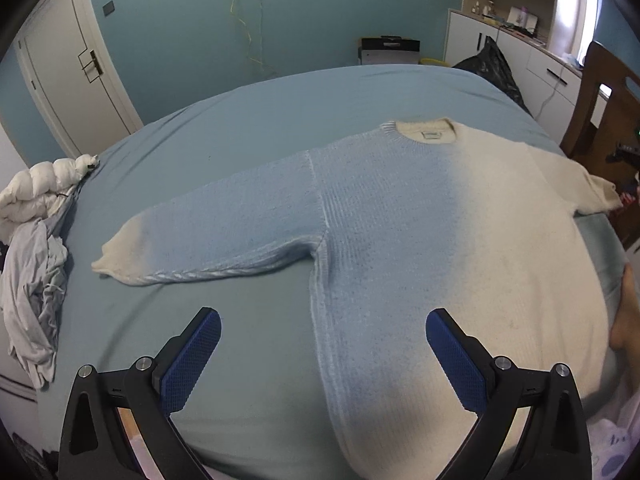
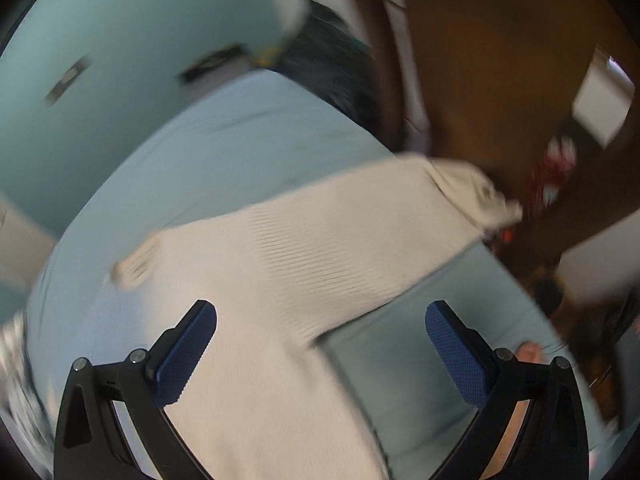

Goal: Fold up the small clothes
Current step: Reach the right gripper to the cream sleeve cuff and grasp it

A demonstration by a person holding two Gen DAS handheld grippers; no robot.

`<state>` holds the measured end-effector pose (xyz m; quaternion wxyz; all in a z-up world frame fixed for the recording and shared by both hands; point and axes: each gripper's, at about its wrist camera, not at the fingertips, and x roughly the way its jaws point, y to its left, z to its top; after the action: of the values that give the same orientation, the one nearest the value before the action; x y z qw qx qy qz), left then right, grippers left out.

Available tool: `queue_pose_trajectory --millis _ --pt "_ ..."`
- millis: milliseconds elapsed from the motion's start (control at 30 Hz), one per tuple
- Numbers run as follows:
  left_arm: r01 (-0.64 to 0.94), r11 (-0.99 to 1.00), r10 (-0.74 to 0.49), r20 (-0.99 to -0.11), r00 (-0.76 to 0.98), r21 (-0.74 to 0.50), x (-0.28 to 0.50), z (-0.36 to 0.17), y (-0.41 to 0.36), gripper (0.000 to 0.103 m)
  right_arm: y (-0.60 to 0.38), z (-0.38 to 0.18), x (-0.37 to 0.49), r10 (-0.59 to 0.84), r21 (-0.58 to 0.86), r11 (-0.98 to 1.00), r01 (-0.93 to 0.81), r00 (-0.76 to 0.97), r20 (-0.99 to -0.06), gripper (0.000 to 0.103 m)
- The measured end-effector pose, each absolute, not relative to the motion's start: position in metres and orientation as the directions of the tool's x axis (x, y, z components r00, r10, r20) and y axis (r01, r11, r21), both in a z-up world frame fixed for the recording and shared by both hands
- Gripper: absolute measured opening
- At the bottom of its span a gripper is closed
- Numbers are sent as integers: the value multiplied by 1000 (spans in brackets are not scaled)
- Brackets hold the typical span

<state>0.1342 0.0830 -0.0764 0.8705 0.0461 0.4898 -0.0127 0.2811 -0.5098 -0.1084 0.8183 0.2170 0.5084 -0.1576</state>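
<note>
Left wrist view: sweater (image 1: 400, 240) flat on blue bed (image 1: 240, 140), teal wall (image 1: 180, 40) behind; both jaws wide.

My right wrist view is smeared with motion blur: the sweater (image 2: 304, 240) shows only as a soft cream shape, its far sleeve end (image 2: 484, 196) fuzzy, and the brown furniture (image 2: 480, 80) behind it is unreadable. In my left view the sweater's hem runs off the bottom edge, the clothes pile (image 1: 32, 264) is cut by the left edge, and the neck label (image 1: 431, 135) is too small to read.
</note>
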Motion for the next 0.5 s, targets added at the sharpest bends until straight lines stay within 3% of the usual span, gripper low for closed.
queue_pose_trajectory --millis 133,333,400,467,500 --pt "66 995 36 -857 515 81 142 -90 83 103 -588 -197 309 47 284 690 665 351 -935 102" --pt "85 990 61 -878 475 114 147 -107 76 103 -648 -267 310 -38 283 535 796 357 -933 98" --pt "93 986 78 -881 467 137 146 -111 72 103 -651 -288 324 -57 209 572 793 293 -954 69" --pt "102 982 92 -876 473 159 143 -110 70 103 -643 -295 336 -106 123 625 771 239 -965 57" --pt "105 980 97 -872 481 167 141 -109 70 103 -636 -290 340 -139 100 648 755 246 -959 45"
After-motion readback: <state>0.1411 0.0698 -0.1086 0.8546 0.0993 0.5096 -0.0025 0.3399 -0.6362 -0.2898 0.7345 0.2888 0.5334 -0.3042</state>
